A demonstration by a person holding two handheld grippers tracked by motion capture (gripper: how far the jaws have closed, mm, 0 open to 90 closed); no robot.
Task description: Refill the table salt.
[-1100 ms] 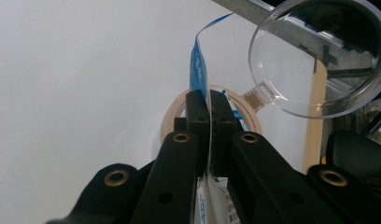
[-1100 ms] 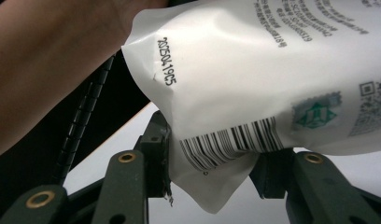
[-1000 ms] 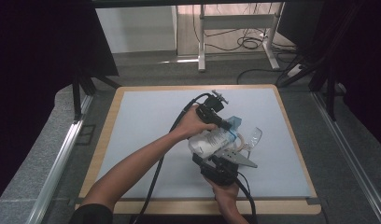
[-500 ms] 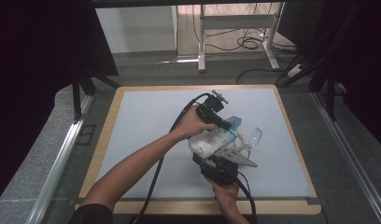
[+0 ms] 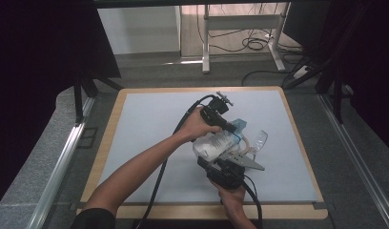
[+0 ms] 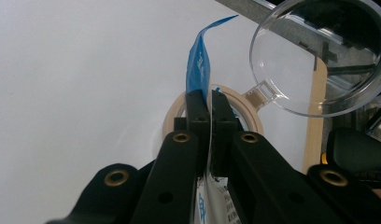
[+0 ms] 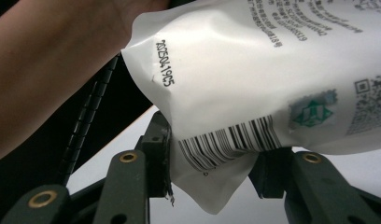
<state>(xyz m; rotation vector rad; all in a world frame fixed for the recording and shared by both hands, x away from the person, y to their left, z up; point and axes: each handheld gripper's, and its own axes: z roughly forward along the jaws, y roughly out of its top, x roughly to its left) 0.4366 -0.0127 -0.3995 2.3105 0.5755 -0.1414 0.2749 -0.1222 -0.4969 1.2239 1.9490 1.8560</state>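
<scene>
your white pouch [image 5: 215, 143] hangs tilted over the mat [image 5: 149, 119], its blue top beside the clear-lidded jar [image 5: 253, 142]. your right gripper [image 7: 212, 172] clamps its bottom edge to steady it, while your left gripper [image 6: 210, 109] pinches the blue strip [image 6: 198, 70], apparently to tear it open.

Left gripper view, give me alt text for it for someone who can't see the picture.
The left gripper has its two black jaws shut on the thin blue top edge of a pouch, above a white table surface. Behind the jaws lies a tan ring joined to a clear round lid at upper right.
</scene>
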